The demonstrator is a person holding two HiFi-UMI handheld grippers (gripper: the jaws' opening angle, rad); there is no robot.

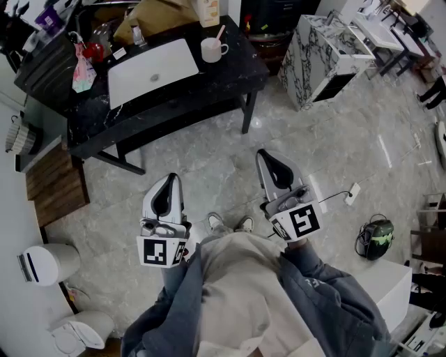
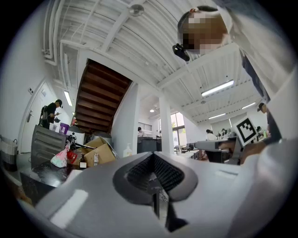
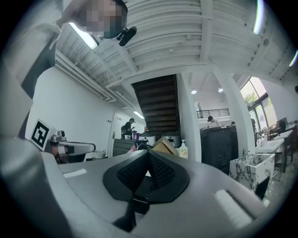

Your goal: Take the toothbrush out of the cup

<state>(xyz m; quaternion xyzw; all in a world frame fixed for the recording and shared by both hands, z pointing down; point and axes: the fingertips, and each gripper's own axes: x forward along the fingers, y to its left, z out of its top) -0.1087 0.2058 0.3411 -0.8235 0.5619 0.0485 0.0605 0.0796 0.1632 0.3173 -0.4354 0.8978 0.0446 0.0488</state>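
A white cup [image 1: 212, 49] stands on the black table [image 1: 230, 77] at the far side, with a pink toothbrush [image 1: 220, 33] sticking out of it. Both grippers hang over the floor close to the person's body, well short of the table. My left gripper [image 1: 168, 178] is shut with nothing in it; in the left gripper view its jaws [image 2: 152, 156] meet at the tip. My right gripper [image 1: 265, 155] is shut and empty too, its jaws [image 3: 148, 154] pressed together in the right gripper view. The cup shows in neither gripper view.
A white board [image 1: 153, 70], a cardboard box [image 1: 157, 17] and a pink bag [image 1: 82, 73] share the table. A marble cabinet [image 1: 324, 59] stands to its right. On the floor are a power strip [image 1: 352, 193], a dark helmet [image 1: 376, 237] and white bins [image 1: 49, 263].
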